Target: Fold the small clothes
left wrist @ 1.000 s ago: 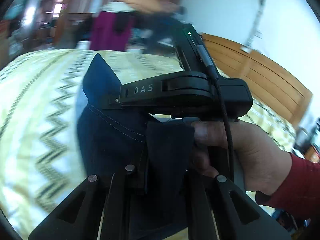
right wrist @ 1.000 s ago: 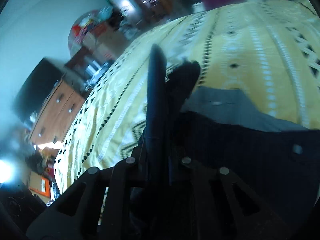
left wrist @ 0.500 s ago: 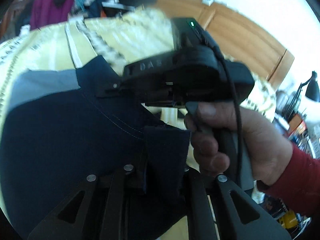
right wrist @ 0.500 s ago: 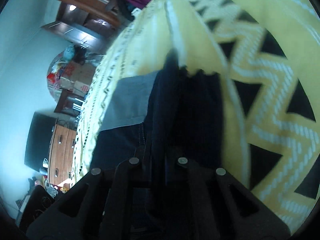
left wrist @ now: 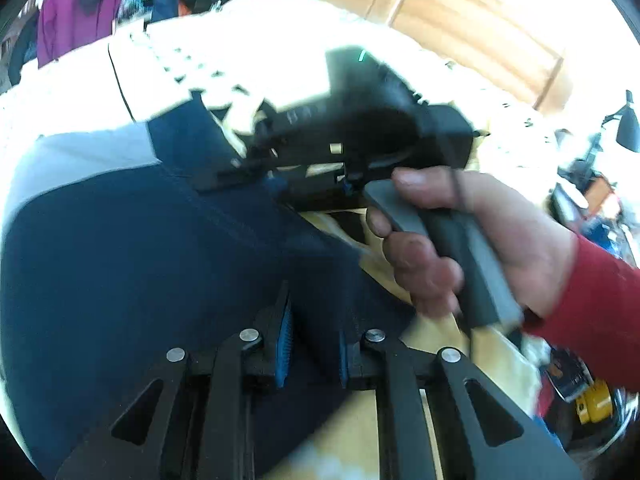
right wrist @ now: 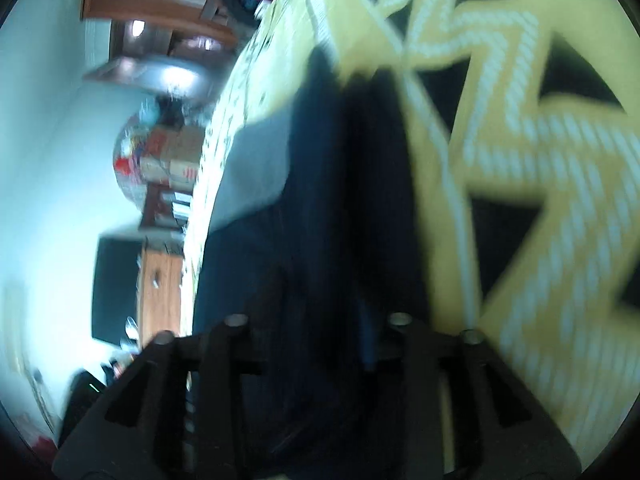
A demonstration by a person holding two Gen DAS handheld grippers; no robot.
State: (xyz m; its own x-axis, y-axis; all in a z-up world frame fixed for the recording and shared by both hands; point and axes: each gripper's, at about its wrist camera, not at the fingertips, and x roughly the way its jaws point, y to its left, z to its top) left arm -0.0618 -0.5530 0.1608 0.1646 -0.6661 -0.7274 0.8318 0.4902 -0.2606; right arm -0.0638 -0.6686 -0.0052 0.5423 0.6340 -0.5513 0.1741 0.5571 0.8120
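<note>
On the yellow zigzag-patterned bed [right wrist: 520, 128], a dark navy fabric garment [left wrist: 140, 260] is spread — left gripper [left wrist: 311, 340] fingers parted; right gripper [right wrist: 320, 320] fingers' state cannot be told.

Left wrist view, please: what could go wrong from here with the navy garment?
1. The navy garment lies between the left gripper's parted pads; pulling back could snag and rumple it.
2. The right gripper sits on the garment's far corner, motion-blurred; a quick withdrawal might drag that corner across the bedspread.
</note>
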